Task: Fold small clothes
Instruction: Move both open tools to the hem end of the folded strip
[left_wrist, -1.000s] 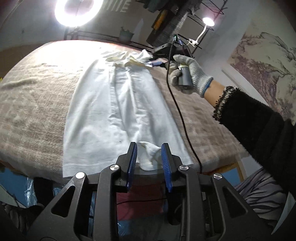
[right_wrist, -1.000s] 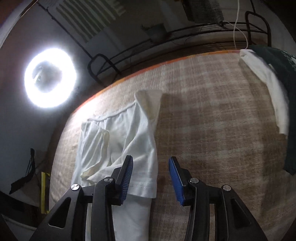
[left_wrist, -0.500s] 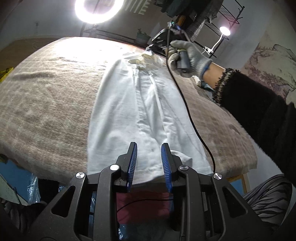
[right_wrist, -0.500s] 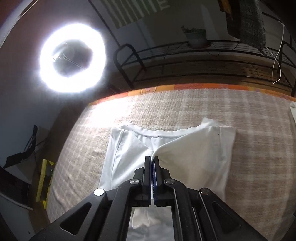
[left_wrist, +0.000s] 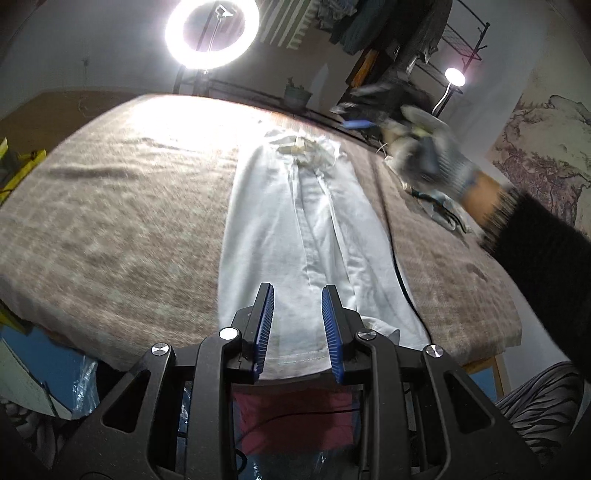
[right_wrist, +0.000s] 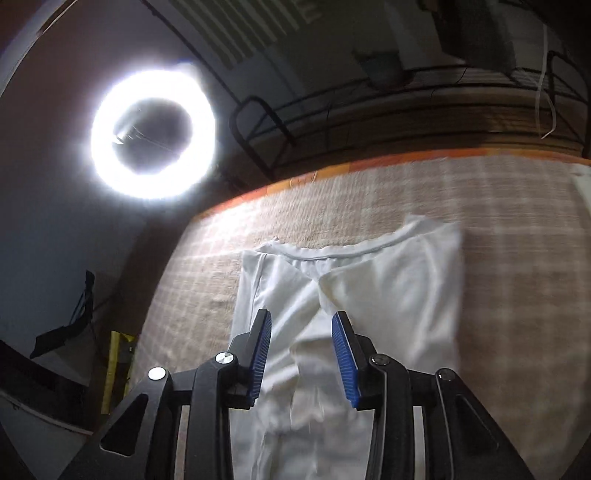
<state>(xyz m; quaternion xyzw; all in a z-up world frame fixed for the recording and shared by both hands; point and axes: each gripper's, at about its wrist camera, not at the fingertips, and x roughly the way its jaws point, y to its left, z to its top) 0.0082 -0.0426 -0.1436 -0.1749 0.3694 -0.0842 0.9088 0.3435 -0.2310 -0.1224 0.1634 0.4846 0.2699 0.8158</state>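
On the table (left_wrist: 110, 221), your shirt (left_wrist: 295, 229) lies flat, both sides folded inward. Left gripper (left_wrist: 297, 325) is narrowly open, empty, at the hem; right gripper (right_wrist: 301, 354), jaws just opening, has released near the collar.

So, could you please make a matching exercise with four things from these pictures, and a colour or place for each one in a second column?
Things:
1. white shirt
2. ring light
3. gripper pads
4. sleeve

Colour or place:
A. black and fuzzy
B. blue and ribbed
C. lying flat on the beige blanket
D. glowing beyond the bed's far edge

Pairs: 1-C, 2-D, 3-B, 4-A
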